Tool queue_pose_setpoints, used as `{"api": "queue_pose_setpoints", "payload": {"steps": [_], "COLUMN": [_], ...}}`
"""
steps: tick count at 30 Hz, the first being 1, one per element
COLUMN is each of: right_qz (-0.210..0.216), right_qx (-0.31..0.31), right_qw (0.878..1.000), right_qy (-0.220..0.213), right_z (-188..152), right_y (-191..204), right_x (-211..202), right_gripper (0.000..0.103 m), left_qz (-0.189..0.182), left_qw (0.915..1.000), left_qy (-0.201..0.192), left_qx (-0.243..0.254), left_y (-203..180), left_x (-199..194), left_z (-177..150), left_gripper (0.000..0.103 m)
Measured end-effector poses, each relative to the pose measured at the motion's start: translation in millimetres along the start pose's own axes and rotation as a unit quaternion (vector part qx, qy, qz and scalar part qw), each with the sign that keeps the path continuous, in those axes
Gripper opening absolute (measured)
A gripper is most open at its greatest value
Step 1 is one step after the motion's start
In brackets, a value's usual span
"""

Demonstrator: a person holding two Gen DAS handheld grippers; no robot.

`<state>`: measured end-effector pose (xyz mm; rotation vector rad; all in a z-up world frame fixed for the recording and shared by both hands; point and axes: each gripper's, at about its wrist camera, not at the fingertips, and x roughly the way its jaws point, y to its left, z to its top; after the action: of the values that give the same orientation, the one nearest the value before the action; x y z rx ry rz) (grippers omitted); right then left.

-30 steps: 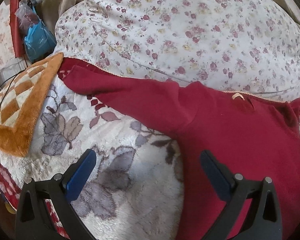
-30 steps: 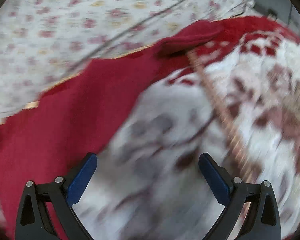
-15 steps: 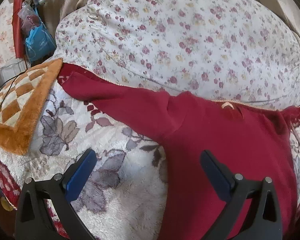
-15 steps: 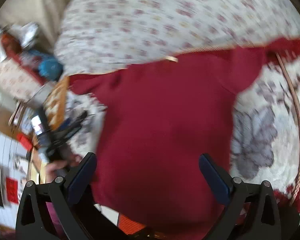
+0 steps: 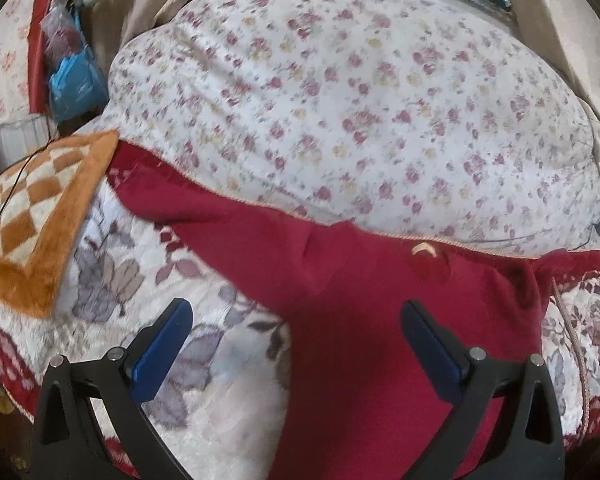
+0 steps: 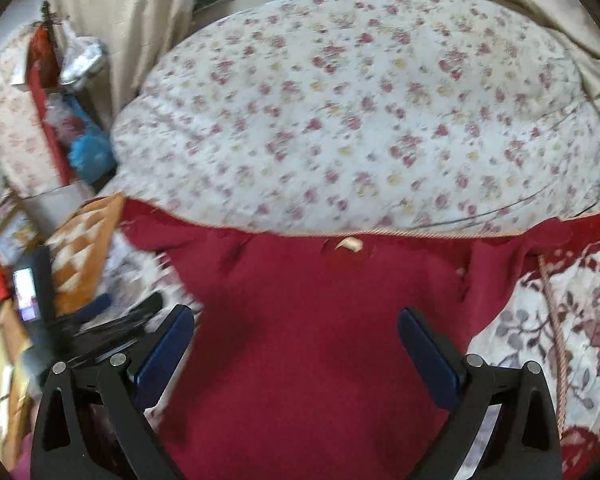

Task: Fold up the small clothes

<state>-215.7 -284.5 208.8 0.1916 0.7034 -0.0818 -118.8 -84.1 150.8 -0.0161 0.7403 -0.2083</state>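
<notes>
A dark red sweater [image 5: 380, 340] lies spread flat on a plush blanket [image 5: 228, 364] printed with grey and mauve leaves. Its neckline, marked by a small pale label [image 5: 422, 249], sits just against the lower edge of a large floral quilt [image 5: 360, 100] that bulges up behind it. One sleeve [image 5: 220, 216] stretches out to the left along the quilt's edge, ending near an orange checkered mat [image 5: 36, 220] that rests on the blanket's left side.

The left hand-held gripper [image 5: 296, 344] hovers over the boundary between blanket and sweater, its blue-padded fingers [image 5: 160, 348] spread wide with nothing between them; the left finger is above the bare blanket, the right one above the red cloth.

In the right wrist view, the sweater [image 6: 312, 340] fills the lower middle, the label [image 6: 350, 244] at its collar just below the quilt [image 6: 360, 100]. The other sleeve [image 6: 540, 236] runs off to the right along the quilt's edge, over the blanket [image 6: 560, 340]. The right hand-held gripper [image 6: 296, 344] is also wide open and holds nothing, both fingers [image 6: 428, 356] poised above the sweater's body. The left hand-held gripper [image 6: 112, 320] shows blurred at the left of this view, beside the mat [image 6: 84, 248].

A blue plastic bag [image 5: 74, 80] sits in the clutter beyond the mat, and beige curtains [image 6: 112, 32] hang behind the quilt.
</notes>
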Motion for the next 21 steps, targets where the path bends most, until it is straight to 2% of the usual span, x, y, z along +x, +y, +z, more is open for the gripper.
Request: {"api": "queue_pose_setpoints", "payload": {"steps": [6,9,13,19,21], "right_qz": [-0.034,-0.079,-0.115,-0.111,-0.095], "right_qx": [0.026,-0.007,-0.039,-0.04,-0.024], "right_qw": [0.999,0.997,0.992,0.993,0.995], "right_qy": [-0.004,-0.02,-0.033,0.017,0.031], "right_z": [-6,-15,-23,-37,-41], "right_y": [-9,-2,5,0,-4], "right_x": [40,51,64,101,109], "right_gripper": [0.103,0.103,0.103,0.103,0.103], "left_qz": [-0.015,-0.017,-0.029,-0.011,-0.014], "left_qw": [0.9997,0.9996,0.9985,0.9986,0.998], "left_qy": [0.01,0.02,0.045,0.05,0.062], "left_qx": [0.018,0.012,-0.005,0.007,0.009], "left_y": [-14,-11,-4,-2,-2], "left_x": [28,44,62,79,85], "left_z": [-1,-9,-13,-21,-23], "left_gripper": [0.103,0.103,0.103,0.103,0.103]}}
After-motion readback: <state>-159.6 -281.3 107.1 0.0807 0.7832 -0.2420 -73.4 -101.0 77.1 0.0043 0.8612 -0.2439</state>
